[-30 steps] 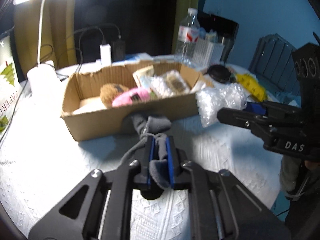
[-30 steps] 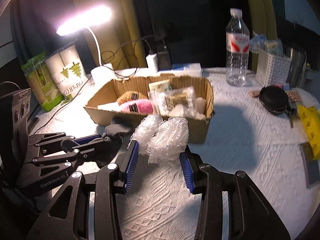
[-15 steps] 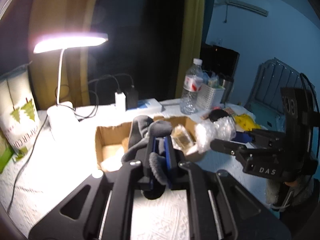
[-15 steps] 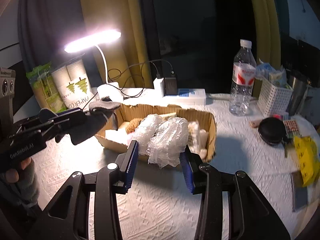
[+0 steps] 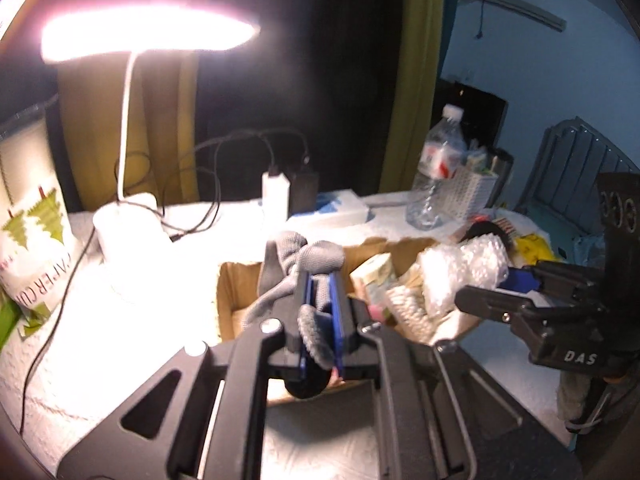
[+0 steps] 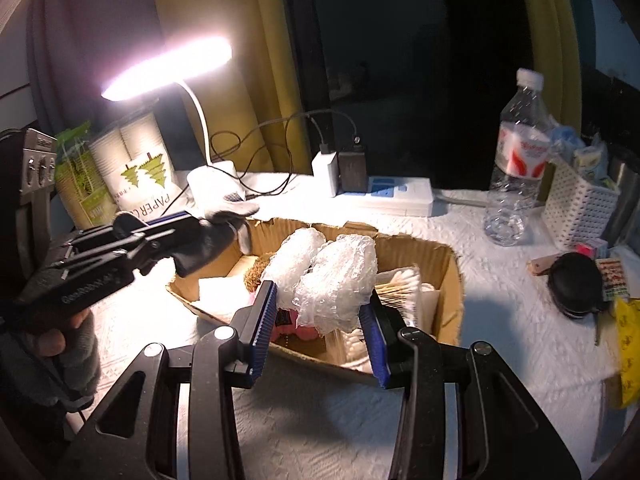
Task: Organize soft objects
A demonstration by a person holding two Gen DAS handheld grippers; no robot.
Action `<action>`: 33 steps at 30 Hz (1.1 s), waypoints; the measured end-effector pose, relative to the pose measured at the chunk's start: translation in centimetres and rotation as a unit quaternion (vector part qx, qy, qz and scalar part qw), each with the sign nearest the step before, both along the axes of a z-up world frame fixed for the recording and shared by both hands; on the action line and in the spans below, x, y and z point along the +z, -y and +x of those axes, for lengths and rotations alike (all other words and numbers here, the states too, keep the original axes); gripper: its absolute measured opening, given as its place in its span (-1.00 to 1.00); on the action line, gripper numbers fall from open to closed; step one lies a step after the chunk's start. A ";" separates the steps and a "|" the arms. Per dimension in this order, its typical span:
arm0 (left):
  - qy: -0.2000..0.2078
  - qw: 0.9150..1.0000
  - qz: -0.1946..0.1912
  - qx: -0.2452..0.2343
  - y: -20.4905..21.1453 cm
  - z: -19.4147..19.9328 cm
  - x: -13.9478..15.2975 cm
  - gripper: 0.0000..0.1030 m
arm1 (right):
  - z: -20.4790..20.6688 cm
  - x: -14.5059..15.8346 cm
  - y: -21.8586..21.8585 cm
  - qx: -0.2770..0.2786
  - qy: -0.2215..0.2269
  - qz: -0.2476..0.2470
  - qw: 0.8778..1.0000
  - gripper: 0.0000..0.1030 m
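Sock (image 5: pixel 298 264) in left gripper (image 5: pixel 320 320)

Grey knit glove (image 5: pixel 298 266); clear bubble wrap (image 6: pixel 332 276); brown cardboard box (image 6: pixel 448 280); white textured tablecloth (image 6: pixel 500 320); blue finger pads (image 6: pixel 262 316); pink plush (image 6: pixel 304 330); yellow curtain (image 6: pixel 240 80).

cardboard box (image 6: pixel 448 276): 1 | water bottle (image 6: pixel 516 160): 1 | desk lamp (image 6: pixel 168 68): 1 | gripper (image 6: pixel 318 320): 2 | grey sock (image 5: pixel 296 268): 1 | bubble wrap (image 6: pixel 332 276): 1

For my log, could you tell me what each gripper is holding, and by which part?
The left gripper pinches a grey sock near one end. The right gripper clamps a wad of bubble wrap by its lower sides.
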State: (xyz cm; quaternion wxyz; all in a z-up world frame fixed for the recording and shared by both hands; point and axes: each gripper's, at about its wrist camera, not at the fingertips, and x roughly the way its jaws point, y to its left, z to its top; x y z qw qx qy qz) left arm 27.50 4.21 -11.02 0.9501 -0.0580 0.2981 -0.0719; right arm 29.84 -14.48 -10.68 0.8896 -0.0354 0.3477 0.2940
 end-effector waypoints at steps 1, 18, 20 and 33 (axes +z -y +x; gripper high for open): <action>-0.008 1.000 -0.002 0.001 0.0 0.4 -0.5 -0.78 | 0.4 -0.5 -0.3 0.002 -0.007 0.000 1.000 -0.16; -0.023 1.000 -0.013 0.016 -0.6 0.0 -1.3 0.49 | 1.1 -1.7 0.1 -0.028 -0.017 -0.006 0.999 0.41; -0.017 1.000 -0.012 0.017 -0.5 -0.6 -0.8 0.49 | 0.5 -1.1 0.3 -0.031 -0.009 -0.005 0.999 0.41; 0.022 1.000 -0.003 0.000 1.1 -6.4 2.8 0.51 | -4.9 3.1 1.8 -0.049 0.045 0.001 0.998 0.41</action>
